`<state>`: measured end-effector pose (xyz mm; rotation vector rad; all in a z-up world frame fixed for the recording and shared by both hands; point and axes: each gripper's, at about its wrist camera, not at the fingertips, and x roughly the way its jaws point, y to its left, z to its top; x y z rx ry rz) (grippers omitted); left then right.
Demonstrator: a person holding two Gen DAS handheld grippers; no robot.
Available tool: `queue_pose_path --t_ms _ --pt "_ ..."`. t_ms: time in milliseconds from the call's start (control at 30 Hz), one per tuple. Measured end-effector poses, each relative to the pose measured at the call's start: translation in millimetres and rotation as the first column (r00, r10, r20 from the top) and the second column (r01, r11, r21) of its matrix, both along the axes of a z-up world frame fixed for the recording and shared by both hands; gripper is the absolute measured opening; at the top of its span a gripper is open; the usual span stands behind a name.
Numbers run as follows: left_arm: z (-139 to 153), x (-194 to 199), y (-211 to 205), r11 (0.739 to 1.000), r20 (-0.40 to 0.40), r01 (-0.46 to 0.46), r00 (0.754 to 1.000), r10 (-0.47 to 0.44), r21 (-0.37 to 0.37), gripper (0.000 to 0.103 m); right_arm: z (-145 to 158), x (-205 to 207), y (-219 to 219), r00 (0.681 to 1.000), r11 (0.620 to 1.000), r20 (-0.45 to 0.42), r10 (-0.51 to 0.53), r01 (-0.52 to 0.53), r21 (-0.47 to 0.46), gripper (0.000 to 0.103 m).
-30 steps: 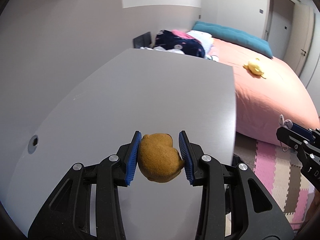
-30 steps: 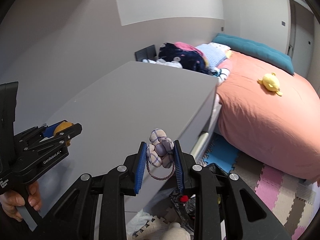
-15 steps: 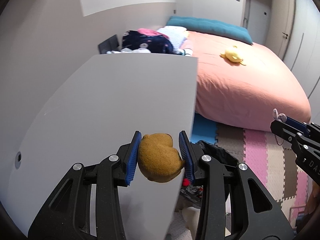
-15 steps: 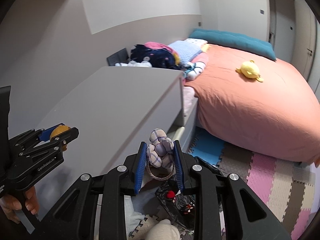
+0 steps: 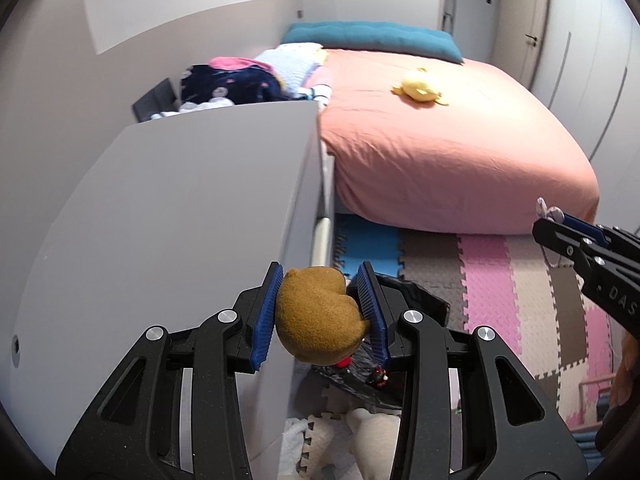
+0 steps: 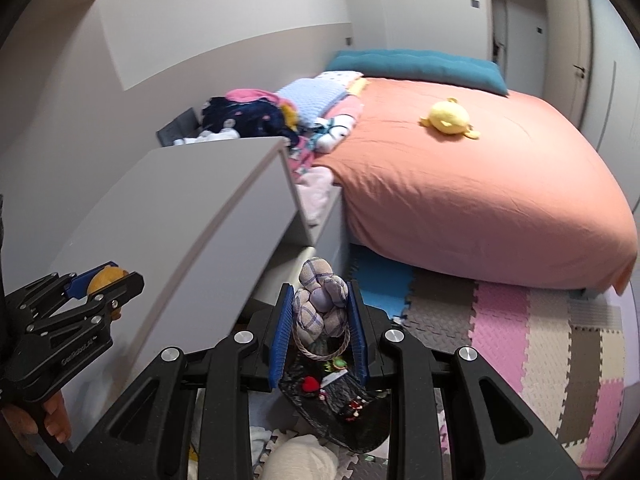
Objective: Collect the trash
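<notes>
My left gripper (image 5: 322,312) is shut on a brown plush toy (image 5: 318,320) and holds it in the air at the front edge of the grey dresser (image 5: 168,208). My right gripper (image 6: 319,330) is shut on a knotted checked cloth ball (image 6: 322,300) with a cord loop. Below both, on the floor, lies an open black trash bag (image 6: 340,404) with small red items inside; it also shows in the left wrist view (image 5: 404,304). The left gripper shows at the left of the right wrist view (image 6: 100,284), the right gripper at the right of the left wrist view (image 5: 560,224).
A bed with a salmon cover (image 5: 440,148) and a yellow plush (image 5: 418,88) stands ahead. Clothes (image 5: 232,80) are piled behind the dresser. Coloured foam mats (image 5: 500,292) cover the floor. White plush and cloth (image 6: 300,460) lie beside the bag.
Both grippers have moved right, off the dresser top and out over the floor, still holding their items. The trash bag has come into view beneath them.
</notes>
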<state>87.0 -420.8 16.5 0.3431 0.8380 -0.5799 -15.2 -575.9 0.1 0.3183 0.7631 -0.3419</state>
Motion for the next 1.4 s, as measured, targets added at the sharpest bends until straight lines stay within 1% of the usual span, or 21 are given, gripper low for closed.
queue_pose_path --t_ms 267,567,933,1167,1200,1233,1267,1300,1333,1367,1400 --pt "-14 -14 -41 0.996 -0.028 0.089 0.996 -0.089 0.017 0.039 -16 -11 -34 0.996 0.997 -0.041 -0.081 0.082 0.013 0.028" --pt "-33 -26 -74 0.983 -0.071 0.179 0.982 -0.176 0.037 0.039 -28 -8 -54 0.991 0.993 -0.071 -0.117 0.119 0.023 0.028" --pt "-55 -20 -81 0.977 -0.123 0.205 0.973 -0.196 0.064 0.039 -45 4 -66 0.984 0.991 -0.122 -0.129 0.133 0.025 0.028" --pt "-63 -15 -83 0.972 -0.152 0.228 0.965 -0.216 0.065 0.04 -53 14 -70 0.98 0.99 -0.149 -0.132 0.137 0.025 0.029" --pt "-64 -16 -85 0.967 -0.16 0.241 0.961 -0.227 0.079 0.041 -53 16 -70 0.98 0.991 -0.156 -0.125 0.13 0.027 0.042" --pt "-64 -16 -85 0.965 -0.162 0.247 0.96 -0.23 0.091 0.049 -52 16 -70 0.979 0.991 -0.158 -0.128 0.132 0.016 0.056" --pt "-64 -13 -84 0.964 -0.159 0.244 0.961 -0.226 0.108 0.08 -50 17 -69 0.979 0.99 -0.149 -0.139 0.141 0.002 0.082" --pt "-62 -12 -82 0.966 -0.139 0.229 0.967 -0.213 0.117 0.096 -48 16 -70 0.979 0.989 -0.14 -0.148 0.148 -0.01 0.091" --pt "-59 -12 -78 0.969 -0.113 0.222 0.971 -0.209 0.111 0.097 -44 16 -70 0.977 0.986 -0.131 -0.167 0.164 -0.029 0.094" --pt "-56 -12 -76 0.97 -0.092 0.214 0.975 -0.204 0.117 0.097 -43 15 -70 0.975 0.983 -0.127 -0.182 0.178 -0.04 0.1" --pt "-56 -10 -74 0.97 -0.088 0.209 0.976 -0.199 0.127 0.097 -41 14 -71 0.973 0.981 -0.124 -0.194 0.19 -0.049 0.1"
